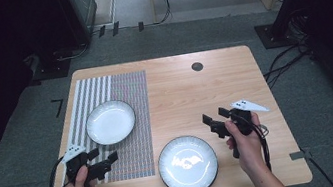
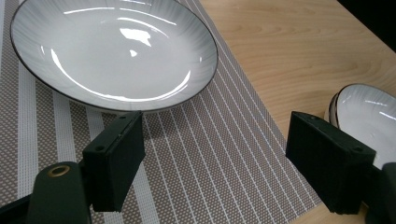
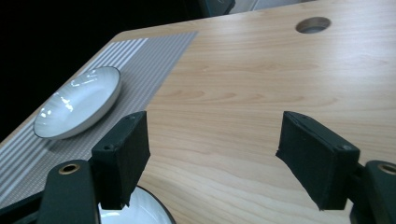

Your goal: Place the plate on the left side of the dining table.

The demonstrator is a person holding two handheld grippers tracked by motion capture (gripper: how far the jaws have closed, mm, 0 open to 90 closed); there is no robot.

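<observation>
The left gripper [image 1: 106, 159] stands wide open and empty at the table's [image 1: 233, 78] seven o'clock, over the striped placemat [image 1: 128, 87], with the far plate [image 1: 110, 122] just beyond at its one o'clock. The right gripper [image 1: 215, 118], likewise open and holding nothing, hovers at four o'clock; the near plate [image 1: 188, 164] on bare wood lies at its seven o'clock.

Near plate [image 3: 135, 210] cut off by bottom edge, behind jaws.
</observation>
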